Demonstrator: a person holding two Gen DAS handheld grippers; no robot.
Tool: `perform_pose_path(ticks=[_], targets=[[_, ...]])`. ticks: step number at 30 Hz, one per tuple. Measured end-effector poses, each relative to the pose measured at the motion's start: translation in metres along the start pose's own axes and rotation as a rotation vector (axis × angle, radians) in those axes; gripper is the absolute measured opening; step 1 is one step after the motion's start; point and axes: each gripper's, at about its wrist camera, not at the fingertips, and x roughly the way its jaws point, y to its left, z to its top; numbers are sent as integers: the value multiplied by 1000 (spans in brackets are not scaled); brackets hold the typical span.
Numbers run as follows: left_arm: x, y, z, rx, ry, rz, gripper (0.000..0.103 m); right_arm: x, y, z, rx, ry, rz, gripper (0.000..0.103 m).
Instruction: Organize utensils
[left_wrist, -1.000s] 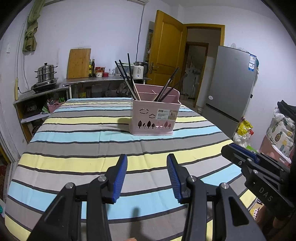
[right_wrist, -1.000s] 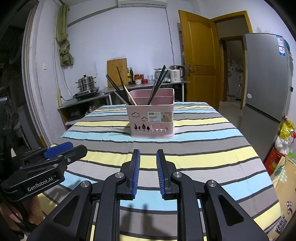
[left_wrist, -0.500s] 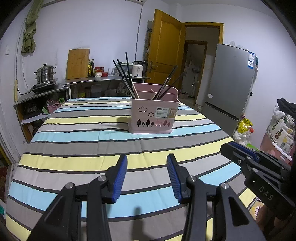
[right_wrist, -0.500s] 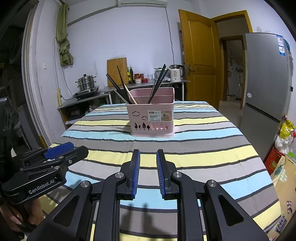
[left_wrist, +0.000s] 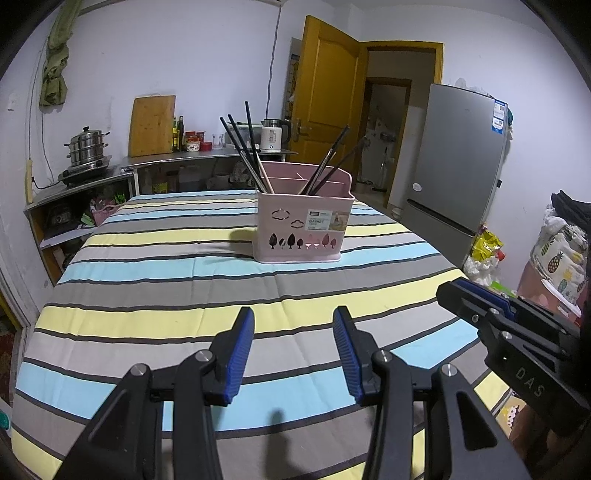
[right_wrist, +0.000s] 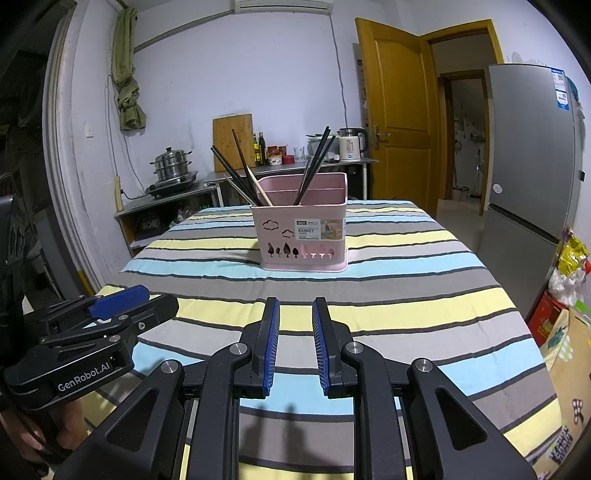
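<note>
While both grippers hover over the near part of the striped tablecloth (left_wrist: 155, 273), neither holds anything. At the bottom centre of the left wrist view, the left gripper (left_wrist: 293, 341) has its jaws standing well apart, with only cloth showing between the blue pads. At the bottom centre of the right wrist view, the right gripper (right_wrist: 295, 334) has its jaws narrowly parted, a slim gap of cloth visible between them and nothing clamped. Each gripper also appears in the other's view: the right one at the lower right edge of the left wrist view, the left one at the lower left edge of the right wrist view, with part of a hand (right_wrist: 44, 435) beneath it. The pink utensil basket (left_wrist: 304, 229) stands upright on the cloth at the centre of both frames, well apart from both grippers. Dark chopsticks (left_wrist: 240, 147) lean out of its left compartment toward the upper left, with one pale stick among them; a second dark bundle (right_wrist: 314, 166) leans toward the upper right from a compartment further right. A grey refrigerator (right_wrist: 532, 166) stands at the right edge.
</note>
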Motion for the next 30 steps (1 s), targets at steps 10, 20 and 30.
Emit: perform_pose_path(ticks=[10,20,30], targets=[[0,-1,-2,9,8,-7,46,0,-1,0,1,-1,-1,19],[2,0,-2,3,19,-9,46,1,-1,-1,2,3,-1,19],[2,0,-2,-5,16,-13,46,0,-1,-2,1,5,-5,19]])
